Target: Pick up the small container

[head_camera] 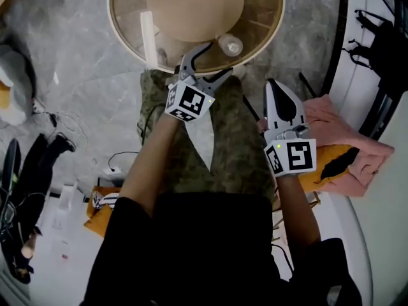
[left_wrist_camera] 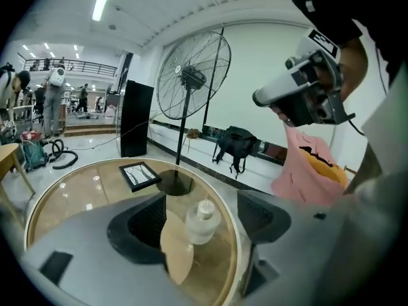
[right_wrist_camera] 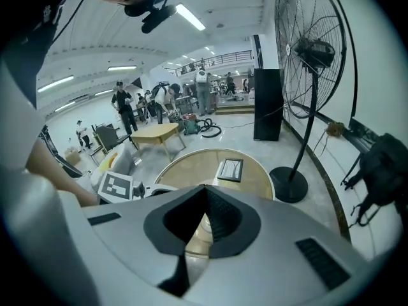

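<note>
The small container (left_wrist_camera: 203, 220) stands upright, cap uppermost, on the round glass tabletop (head_camera: 127, 19), close to the near rim. It lies directly ahead of the left tool (head_camera: 218, 57), on the line between its two pads. That tool is spread wide and neither pad touches the container, so nothing is gripped. The right tool (head_camera: 274, 87) is closed and empty. It is held back over the person's lap, well apart from the container, so the left tool is the nearer.

Limits of observation: the container is clear, so its contents cannot be determined. How deep it sits between the pads cannot be told.
</note>
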Tool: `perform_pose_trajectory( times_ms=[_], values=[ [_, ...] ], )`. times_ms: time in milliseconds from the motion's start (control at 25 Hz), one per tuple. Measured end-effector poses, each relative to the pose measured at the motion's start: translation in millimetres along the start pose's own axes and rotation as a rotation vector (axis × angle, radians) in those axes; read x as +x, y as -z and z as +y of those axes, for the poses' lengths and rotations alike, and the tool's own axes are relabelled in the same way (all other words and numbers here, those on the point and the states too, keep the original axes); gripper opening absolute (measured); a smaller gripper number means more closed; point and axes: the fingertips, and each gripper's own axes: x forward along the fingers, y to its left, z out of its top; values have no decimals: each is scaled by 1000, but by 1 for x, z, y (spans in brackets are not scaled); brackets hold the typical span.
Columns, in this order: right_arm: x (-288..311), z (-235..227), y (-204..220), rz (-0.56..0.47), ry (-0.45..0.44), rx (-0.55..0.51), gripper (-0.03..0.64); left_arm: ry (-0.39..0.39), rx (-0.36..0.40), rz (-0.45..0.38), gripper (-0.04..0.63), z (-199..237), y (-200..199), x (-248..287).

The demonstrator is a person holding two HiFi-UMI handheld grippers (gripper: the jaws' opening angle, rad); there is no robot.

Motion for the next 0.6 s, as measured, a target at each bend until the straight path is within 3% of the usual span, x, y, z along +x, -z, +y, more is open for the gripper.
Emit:
perform_pose_trajectory(
  times_ms=[320, 600],
  values=[
    [14, -2, 30, 20, 1, 19, 15, 58, 118, 48, 362, -9, 30, 30],
    [20, -7, 53, 41, -22, 46, 15, 61, 144, 112, 364, -8, 64, 75]
  ],
)
